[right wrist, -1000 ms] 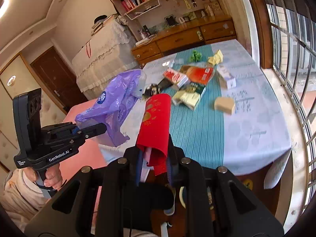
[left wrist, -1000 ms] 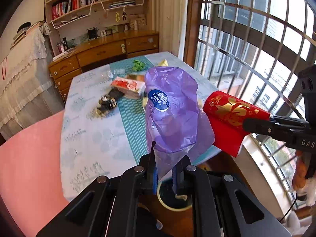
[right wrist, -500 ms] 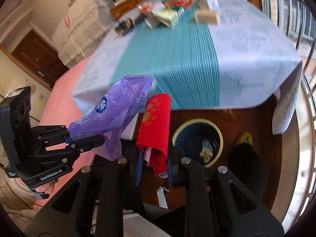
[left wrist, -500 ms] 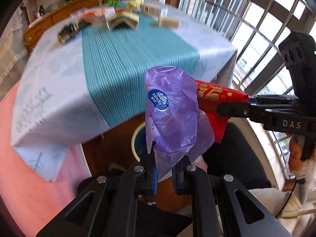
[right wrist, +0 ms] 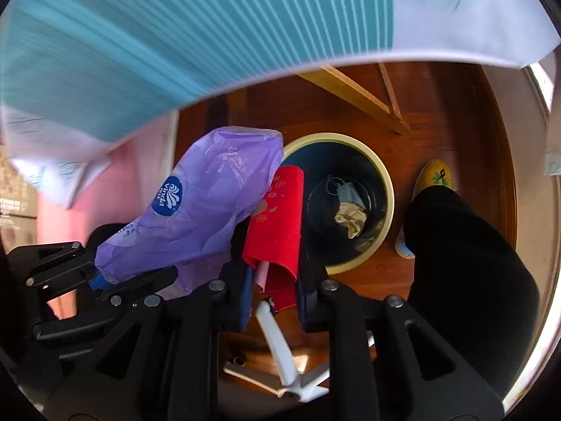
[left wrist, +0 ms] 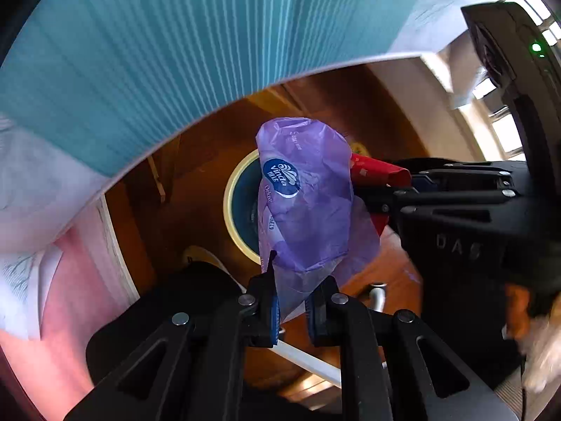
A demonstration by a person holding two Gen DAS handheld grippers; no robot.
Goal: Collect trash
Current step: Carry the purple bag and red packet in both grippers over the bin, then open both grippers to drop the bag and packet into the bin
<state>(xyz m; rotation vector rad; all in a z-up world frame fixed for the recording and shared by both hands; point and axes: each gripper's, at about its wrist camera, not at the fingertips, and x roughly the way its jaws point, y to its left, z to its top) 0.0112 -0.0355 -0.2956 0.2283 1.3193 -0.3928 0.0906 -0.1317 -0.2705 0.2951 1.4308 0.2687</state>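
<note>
1. A teal striped tablecloth [right wrist: 196, 35] with a pale printed border [right wrist: 466, 10] hangs over the counter edge across the top of both views.
2. The wooden floor [right wrist: 452, 133] below is reddish brown.
3. A light wooden counter brace [right wrist: 354, 94] runs at a slant under the cloth.
4. A pink surface [left wrist: 66, 301] lies at the lower left.
5. A yellow slipper [right wrist: 434, 175] rests on the floor, beside a leg in black trousers [right wrist: 466, 263].
6. A white chair base [right wrist: 280, 354] spreads out near the bottom.

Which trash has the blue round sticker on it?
The purple plastic bag in the left hand-held gripper; the red packet shows only gold patterns.
</note>
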